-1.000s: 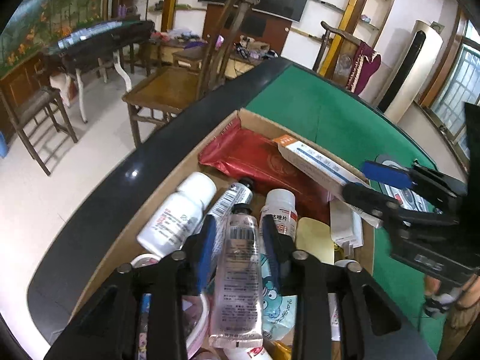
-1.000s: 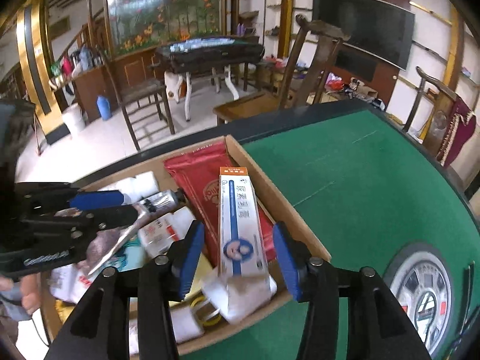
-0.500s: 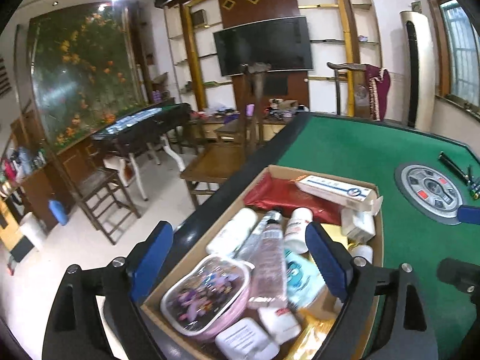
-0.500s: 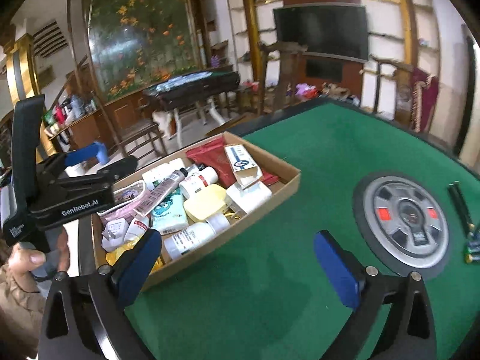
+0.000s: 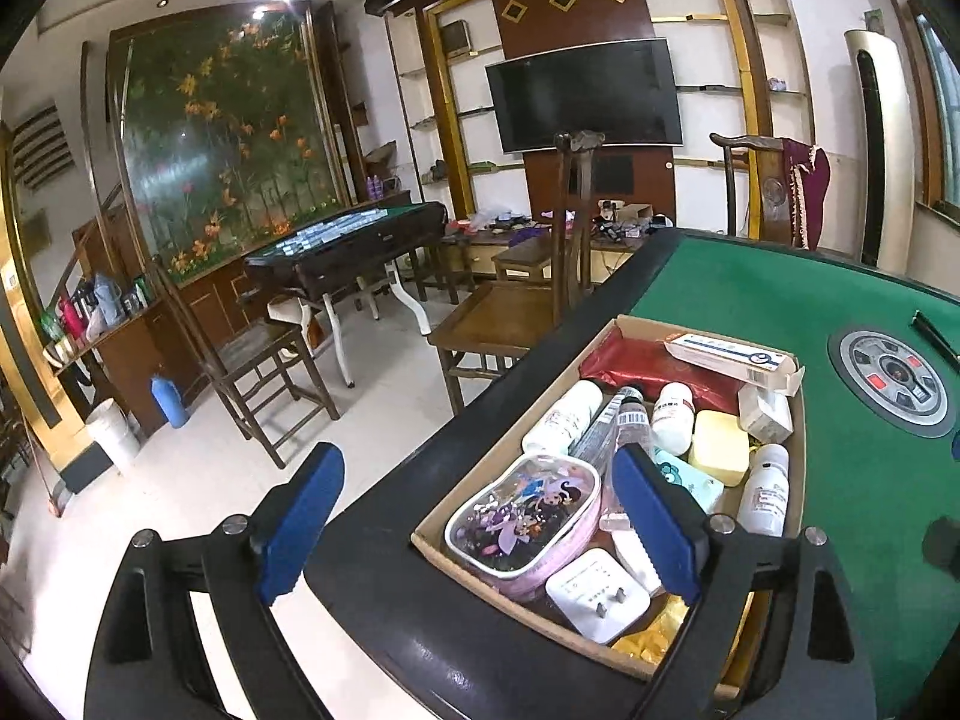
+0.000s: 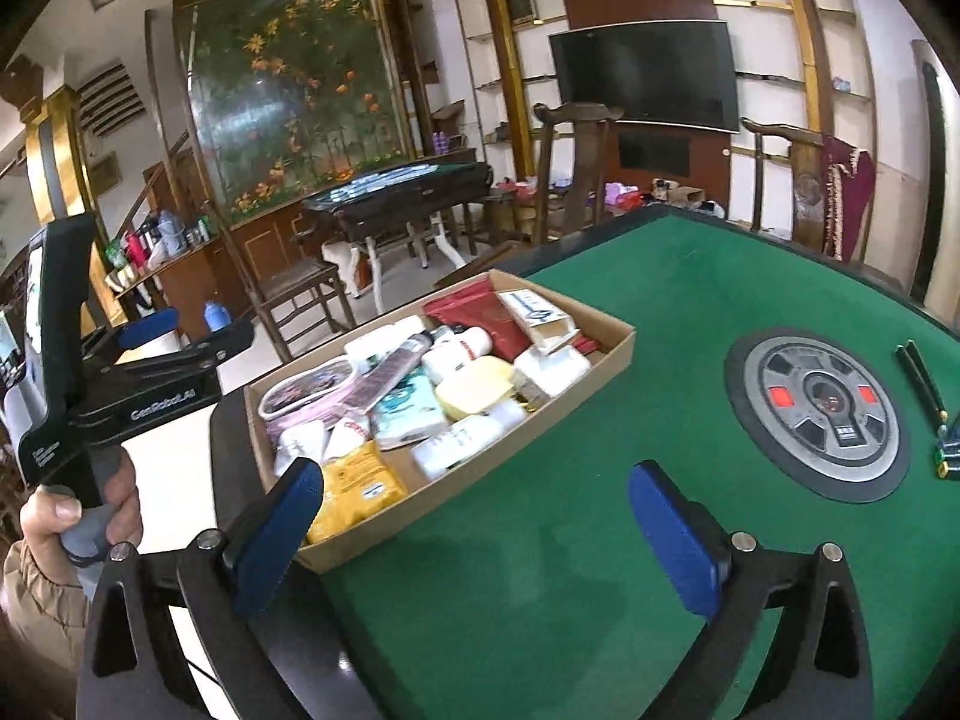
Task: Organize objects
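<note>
A shallow cardboard box (image 5: 630,324) (image 6: 624,342) sits at the green table's edge, full of several items: a red pouch (image 5: 648,363), a long white-blue carton (image 5: 732,357) (image 6: 534,312), white bottles (image 5: 564,417), a clear tube (image 5: 630,420), a pink cartoon case (image 5: 522,516) (image 6: 306,390), a white plug (image 5: 597,594), a yellow packet (image 6: 360,486). My left gripper (image 5: 480,522) is open and empty, above the box's near end. My right gripper (image 6: 480,534) is open and empty, over the felt in front of the box. The left gripper (image 6: 180,330) also shows at the left of the right wrist view.
The green felt table (image 6: 660,312) has a black rim and a round grey centre panel (image 5: 894,381) (image 6: 822,408). Dark sticks (image 6: 921,378) and small green things (image 6: 945,459) lie at the far right. Wooden chairs (image 5: 540,300) stand beyond the table edge.
Both grippers opened and pulled back and up from the box. The left let go of the clear tube, the right let go of the white-blue carton; both items lie in the box.
</note>
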Demonstrator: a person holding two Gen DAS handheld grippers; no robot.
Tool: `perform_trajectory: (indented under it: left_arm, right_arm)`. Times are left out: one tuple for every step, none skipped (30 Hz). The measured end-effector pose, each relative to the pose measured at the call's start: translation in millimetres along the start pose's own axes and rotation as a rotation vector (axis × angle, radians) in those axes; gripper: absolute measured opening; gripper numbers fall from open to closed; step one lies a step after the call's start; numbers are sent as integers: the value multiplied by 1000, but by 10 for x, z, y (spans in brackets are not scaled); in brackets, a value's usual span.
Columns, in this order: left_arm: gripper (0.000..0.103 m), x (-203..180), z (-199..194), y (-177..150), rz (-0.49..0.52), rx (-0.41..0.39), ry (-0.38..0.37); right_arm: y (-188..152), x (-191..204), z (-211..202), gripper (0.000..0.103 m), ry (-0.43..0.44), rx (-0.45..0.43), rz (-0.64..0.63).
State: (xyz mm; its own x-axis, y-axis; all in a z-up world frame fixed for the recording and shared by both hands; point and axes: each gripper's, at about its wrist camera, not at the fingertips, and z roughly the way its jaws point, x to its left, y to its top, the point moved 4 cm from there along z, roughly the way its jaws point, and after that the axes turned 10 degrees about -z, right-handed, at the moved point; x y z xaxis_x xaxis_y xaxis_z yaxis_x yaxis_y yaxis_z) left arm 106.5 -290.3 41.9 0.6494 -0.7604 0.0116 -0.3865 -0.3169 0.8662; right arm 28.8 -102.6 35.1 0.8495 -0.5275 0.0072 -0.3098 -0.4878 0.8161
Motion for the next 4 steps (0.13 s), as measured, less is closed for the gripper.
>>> perform_trajectory:
  left_arm:
    - [91, 13, 4, 0, -9, 5, -15]
    - [91, 18, 5, 1, -15, 10, -27]
    - [91, 19, 15, -3, -20, 20, -36]
    - [91, 9, 32, -6, -21, 30, -45]
  right_arm:
    - [-3, 16, 2, 103, 7, 2, 0]
    - [-12, 30, -1, 103, 16, 5, 4]
    - [-28, 34, -4, 103, 31, 8, 17]
    - [-28, 34, -4, 103, 31, 8, 17]
